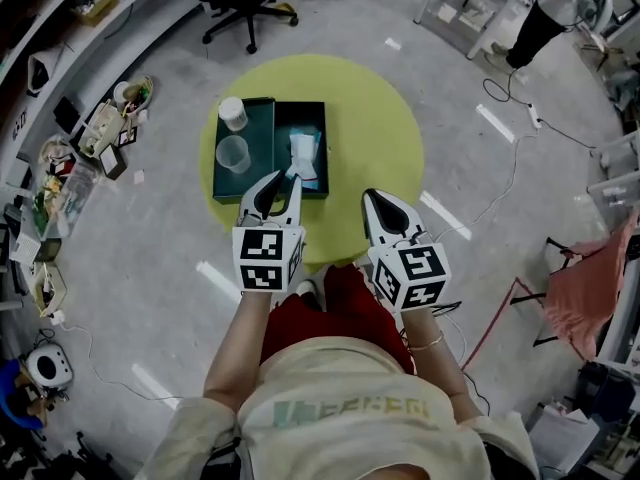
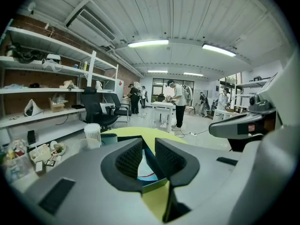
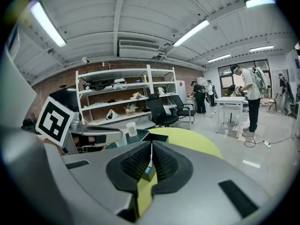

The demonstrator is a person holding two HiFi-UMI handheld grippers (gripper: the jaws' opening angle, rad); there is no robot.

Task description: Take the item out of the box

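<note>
Hovering at the near edge of the dark green box (image 1: 216, 168), the left gripper (image 1: 284, 178) is holding its jaws slightly apart, with nothing pinched between them. The right gripper (image 1: 372, 196) is hanging near the box's near right corner, its jaws closed on nothing. A white-and-blue packet (image 1: 305, 158) is lying in the box's right half, while a clear cup (image 1: 232, 154) and a lidded jar (image 1: 233, 113) are standing in the left half. The box is sitting on a round yellow desk (image 1: 375, 133).

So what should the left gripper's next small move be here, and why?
Probably ease the left gripper forward and down onto the white-and-blue packet. Its fingers stand slightly apart and grip nothing, poised at the near edge of the green box, with the packet lying just ahead in the right half. The right gripper is shut and off to the side.
</note>
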